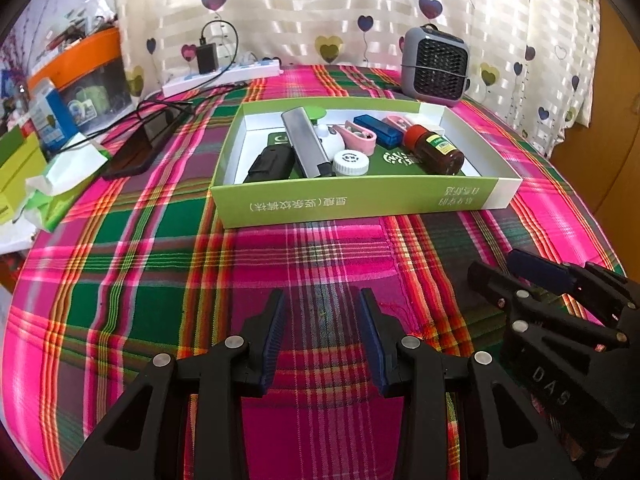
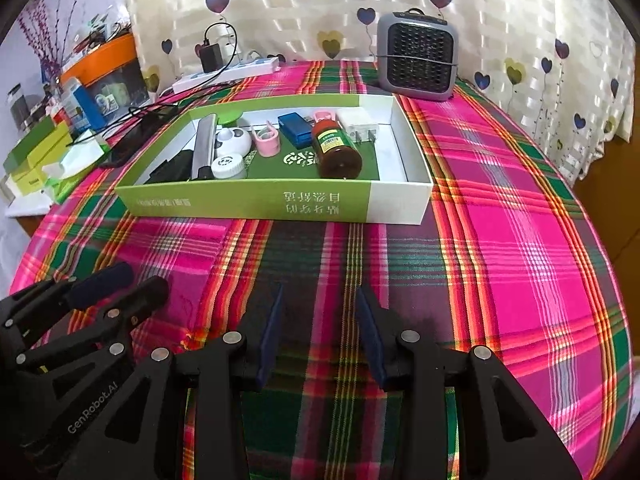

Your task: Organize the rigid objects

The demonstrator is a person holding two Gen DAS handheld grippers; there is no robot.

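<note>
Left wrist view: left gripper (image 1: 322,336) and right gripper (image 2: 318,332) are hovering spread and empty at bottom centre, objects already sitting in box (image 1: 360,200) mid-frame, so organizing looks finished; next likely retreating.

Sunlit heart-print curtain (image 1: 320,12) behind a table in pink-green plaid cloth (image 1: 160,260), wooden furniture (image 1: 612,128) beside.

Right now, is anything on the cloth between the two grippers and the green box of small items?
Nothing visible. Bare plaid cloth runs from the left gripper and right gripper to the green box. Both have open, empty fingers.
</note>
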